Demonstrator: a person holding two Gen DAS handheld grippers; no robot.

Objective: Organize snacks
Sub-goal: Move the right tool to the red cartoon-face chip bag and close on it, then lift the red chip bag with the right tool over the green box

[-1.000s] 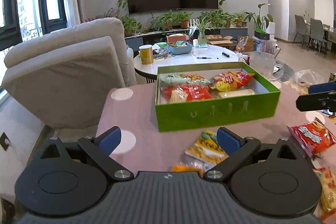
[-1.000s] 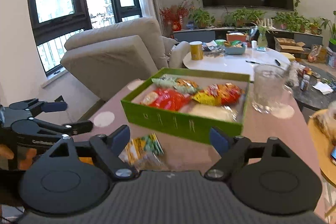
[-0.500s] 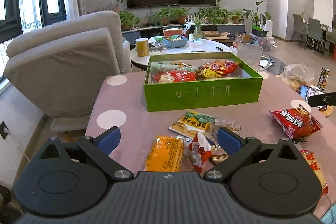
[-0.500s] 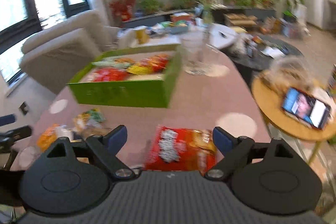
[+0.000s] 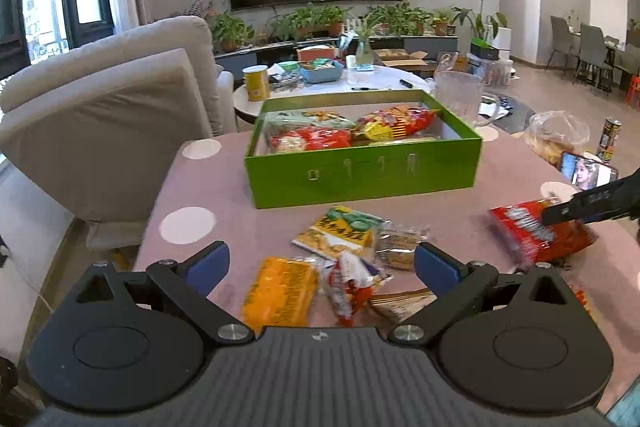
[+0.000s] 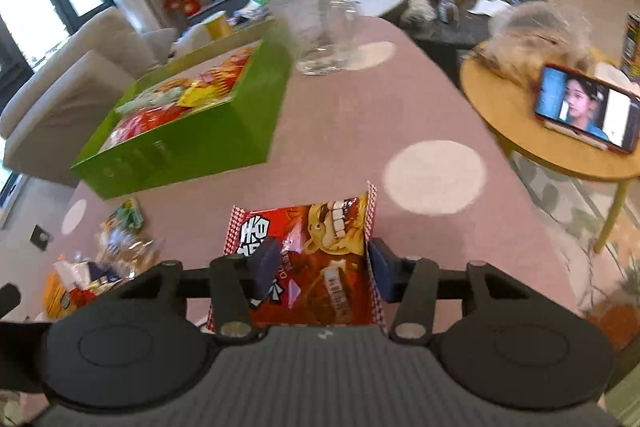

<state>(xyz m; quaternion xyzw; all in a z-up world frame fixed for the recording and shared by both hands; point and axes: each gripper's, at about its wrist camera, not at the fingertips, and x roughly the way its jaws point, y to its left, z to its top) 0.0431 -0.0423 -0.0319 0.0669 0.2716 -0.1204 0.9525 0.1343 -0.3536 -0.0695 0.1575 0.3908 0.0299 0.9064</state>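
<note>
1. Left wrist view: the left gripper [image 5: 322, 265] is hovering with jaws wide over loose snacks [image 5: 340, 267] on the pink table [image 5: 224, 199]; the green box [image 5: 362, 169], part-filled, is sitting farther off, and the red bag [image 5: 532, 239] is lying at right.
2. Right wrist view: the right gripper [image 6: 322, 269] is straddling the red bag [image 6: 308, 255], its jaws having just been closing on it, pads at its sides; the box [image 6: 192, 143] is lying far left.
</note>
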